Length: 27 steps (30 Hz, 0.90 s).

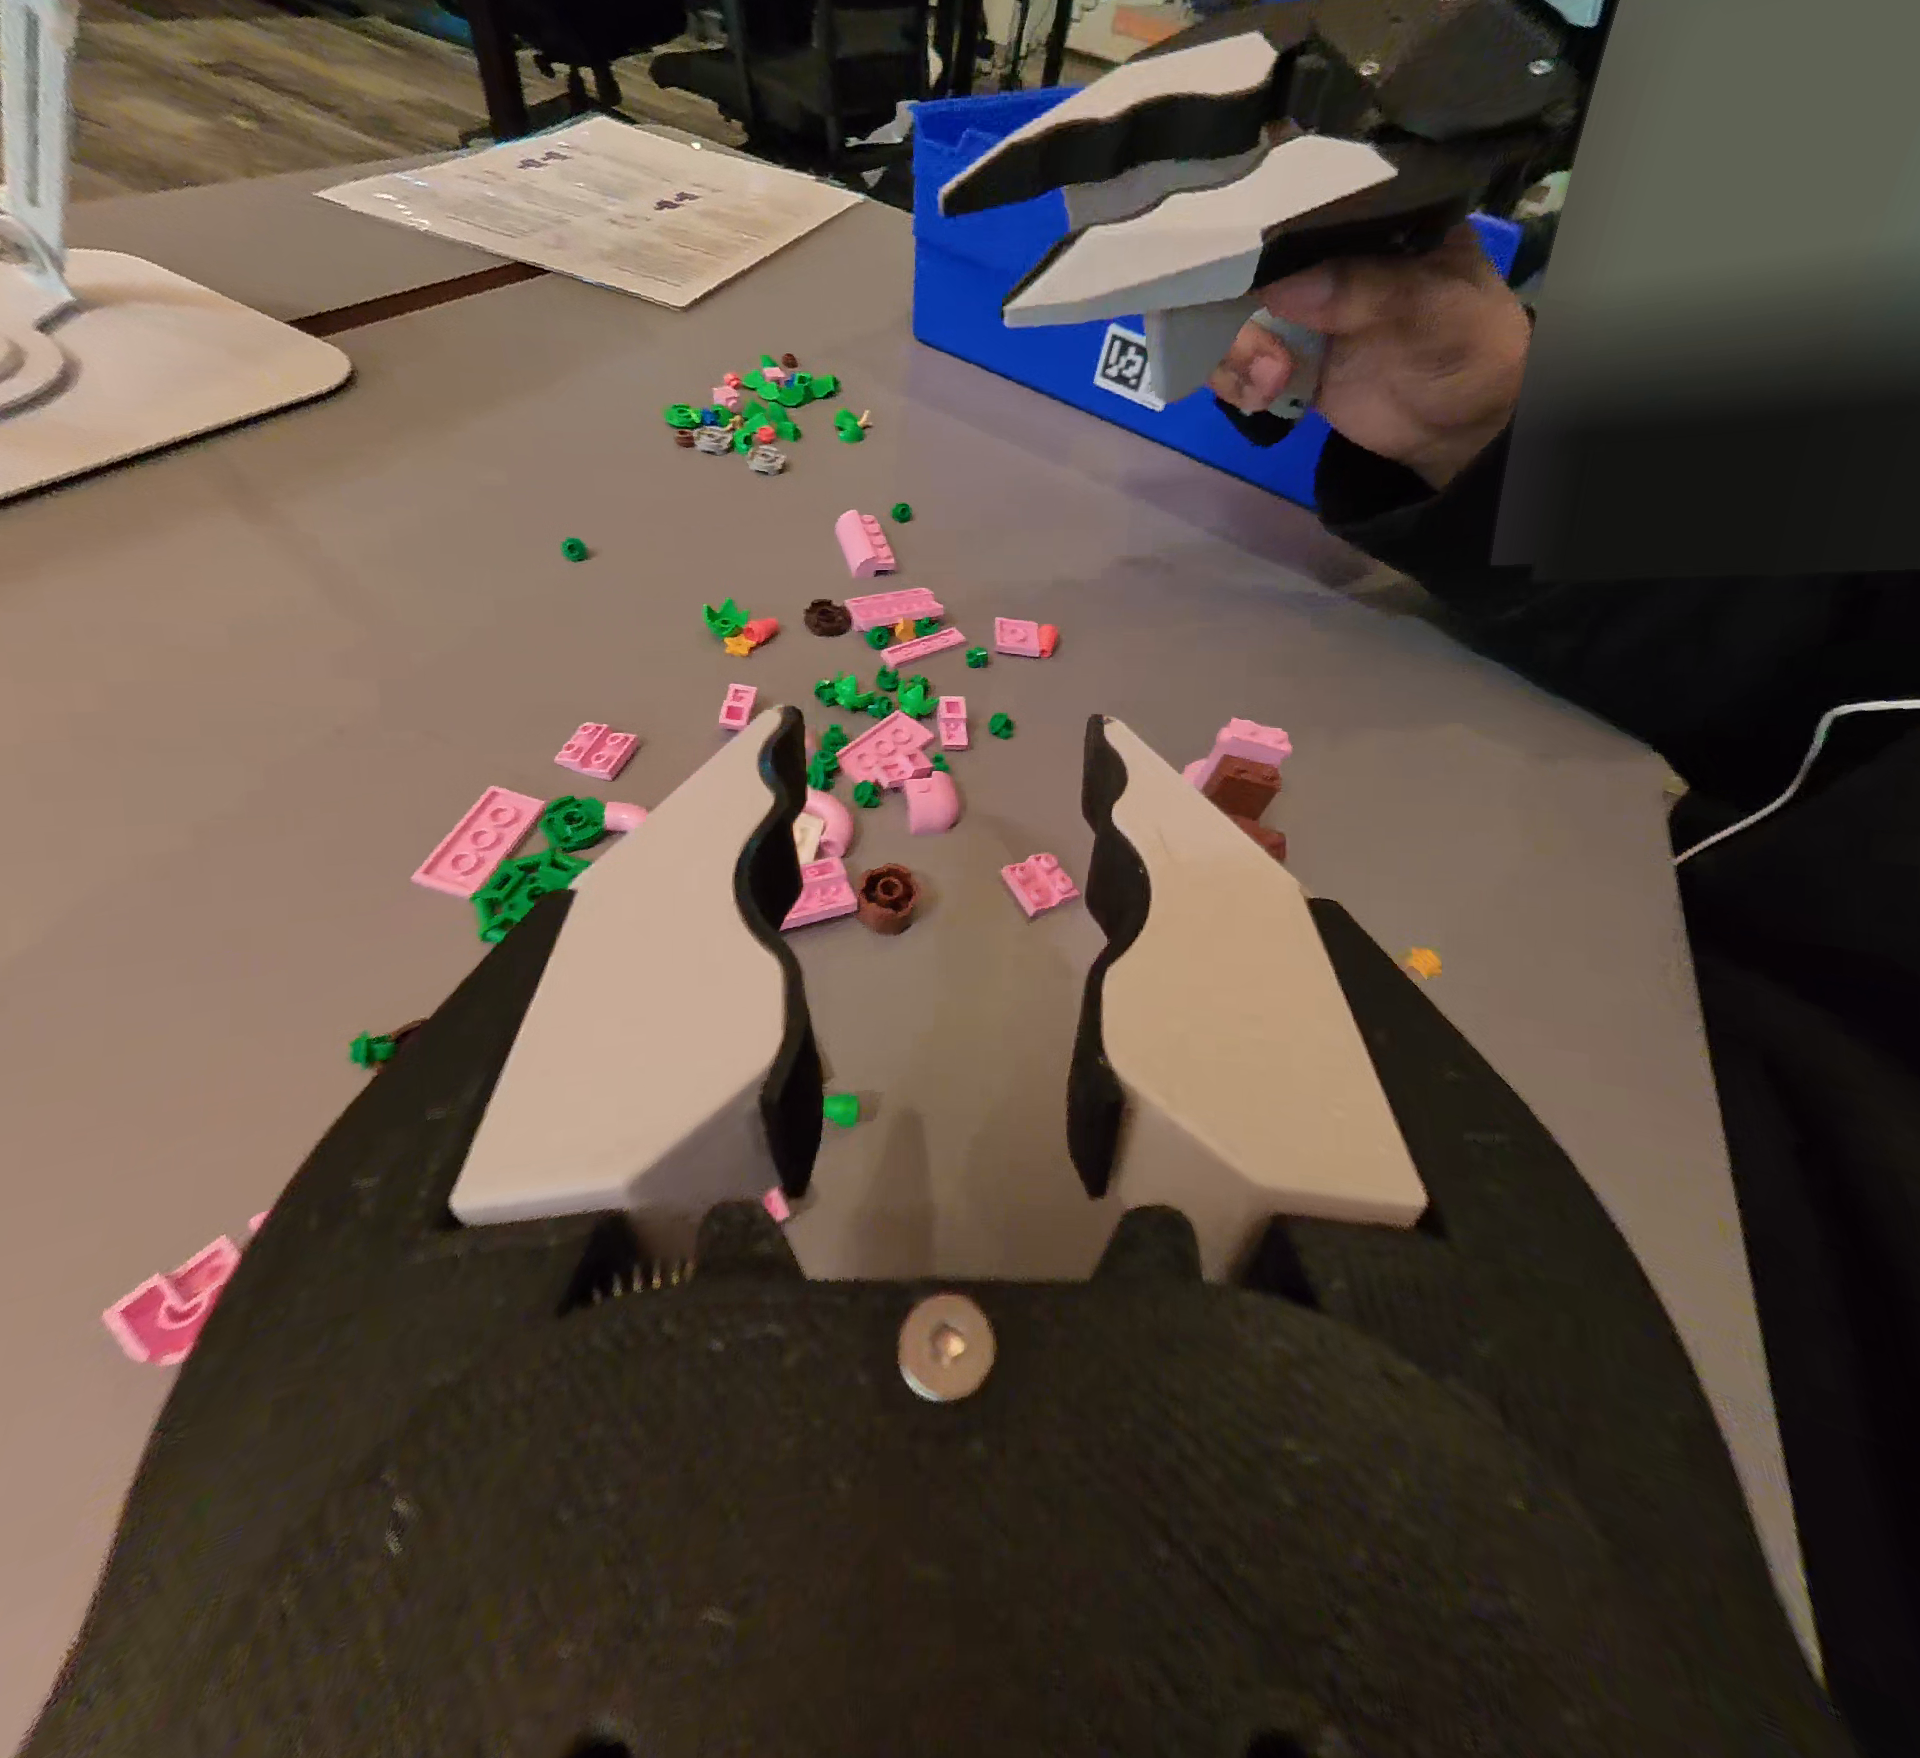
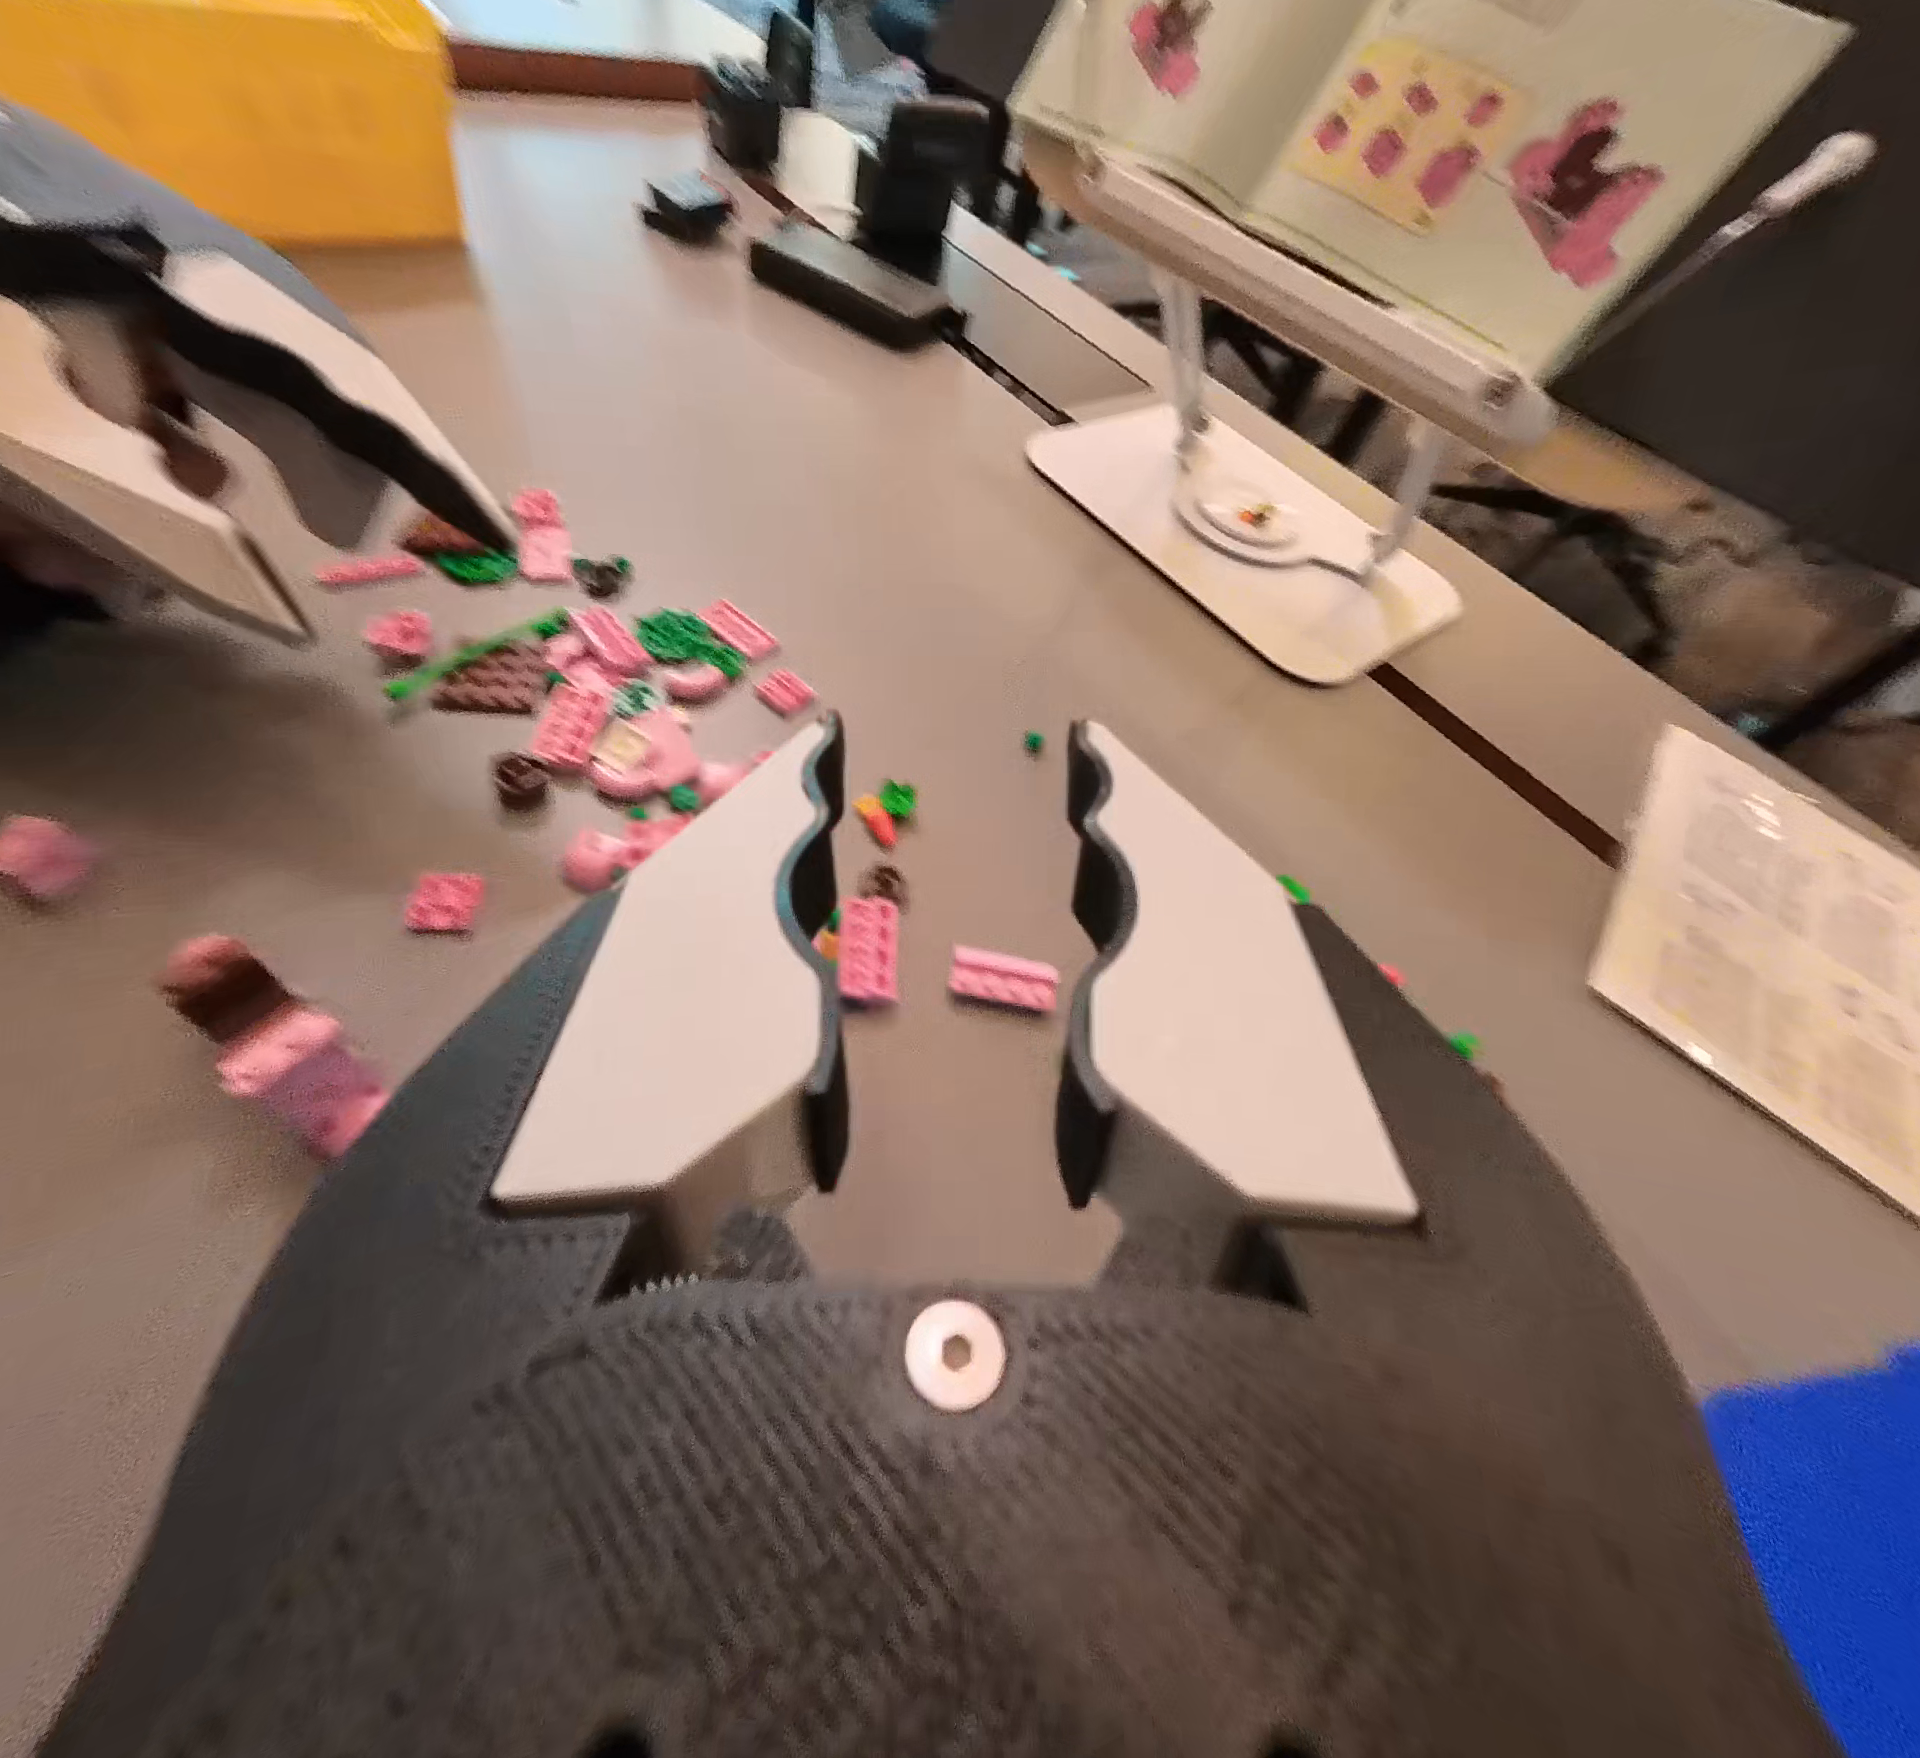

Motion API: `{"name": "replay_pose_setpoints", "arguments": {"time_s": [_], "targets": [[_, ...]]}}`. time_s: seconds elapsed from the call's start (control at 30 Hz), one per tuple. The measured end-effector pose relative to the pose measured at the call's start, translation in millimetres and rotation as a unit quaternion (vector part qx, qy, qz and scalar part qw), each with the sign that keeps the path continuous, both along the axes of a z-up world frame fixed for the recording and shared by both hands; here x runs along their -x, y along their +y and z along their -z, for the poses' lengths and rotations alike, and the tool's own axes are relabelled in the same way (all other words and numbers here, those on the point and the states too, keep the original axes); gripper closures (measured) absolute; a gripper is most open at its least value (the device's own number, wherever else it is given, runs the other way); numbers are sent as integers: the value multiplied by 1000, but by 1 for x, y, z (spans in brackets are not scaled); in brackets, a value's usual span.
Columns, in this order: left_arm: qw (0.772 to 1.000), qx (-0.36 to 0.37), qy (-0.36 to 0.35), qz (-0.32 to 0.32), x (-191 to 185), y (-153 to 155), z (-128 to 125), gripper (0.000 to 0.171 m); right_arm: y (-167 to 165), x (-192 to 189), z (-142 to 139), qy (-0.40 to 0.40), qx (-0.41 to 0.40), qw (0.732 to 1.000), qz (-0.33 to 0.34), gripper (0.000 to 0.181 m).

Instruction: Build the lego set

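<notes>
A wide grey table [image 1: 260, 773] carries everything here. Toward its far edge a blue plastic bin [image 1: 997, 295] sits beside a laminated white sheet [image 1: 592, 202], and a white metal book stand [image 2: 1247, 513] holds an open instruction booklet [image 2: 1351, 46] showing pink builds.

The left gripper [image 1: 940, 732], black-bodied with pale grey fingers, hangs low over the middle of the table with its jaws spread and nothing between them. The right gripper [image 2: 951, 732] is raised above the table near the bin, held in a hand [image 1: 1392, 358]; its jaws are also apart and empty.

The loose pink, green and brown lego pieces [image 1: 883, 732] lie scattered across the middle of the table, with a smaller heap of tiny green and mixed parts [image 1: 758, 409] farther toward the far edge. A partly built pink and brown block stack [image 1: 1242, 773] stands just beside the left gripper's outer finger. A round brown stud piece [image 1: 888, 896] rests between the left gripper's fingers on the tabletop.
</notes>
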State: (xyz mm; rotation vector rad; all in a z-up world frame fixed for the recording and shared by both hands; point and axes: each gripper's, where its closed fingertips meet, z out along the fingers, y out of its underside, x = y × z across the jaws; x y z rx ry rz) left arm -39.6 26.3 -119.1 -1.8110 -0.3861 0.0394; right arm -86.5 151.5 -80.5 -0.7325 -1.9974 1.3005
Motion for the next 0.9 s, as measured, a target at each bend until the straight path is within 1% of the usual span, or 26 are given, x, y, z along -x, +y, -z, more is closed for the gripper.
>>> {"name": "replay_pose_setpoints", "arguments": {"time_s": [0.07, 0.1, 0.2, 0.27, 0.37, 0.47, 0.53, 0.6, 0.7, 0.9], "targets": [[1000, 7, -2, -3, 2, 0, 3, 120, 18, 3, 6, 3, -17, 999, 35, 141], [1000, 9, -5, -3, 2, 0, 4, 120, 22, 2, 9, -8, -10, 999, 40, 143], [1000, 9, -12, 1, 3, 2, 8, 127, 20, -5, 14, -61, 49, 997, 11, 162], [1000, 10, -17, 6, 2, 4, 10, 129, 21, -4, 17, -83, 75, 994, 6, 166], [1000, 16, -18, 11, 1, 5, 12, 135, 22, -2, 29, -106, 68, 992, 6, 167], [1000, 24, -6, 11, 1, 5, 13, 146, 24, 1, 45, -122, 33, 992, 18, 165], [1000, 30, 0, 5, 3, 4, 14, 157, 27, 4, 56, -126, 3, 992, 30, 165], [999, 33, 1, 5, 3, 4, 15, 161, 30, 7, 65, -130, -21, 990, 43, 165], [999, 35, -1, 8, 2, 5, 16, 163, 38, 12, 74, -139, -36, 988, 64, 165], [999, 44, -5, 17, 0, 7, 20, 161, 54, 20, 87, -170, -10, 981, 98, 164]]}}
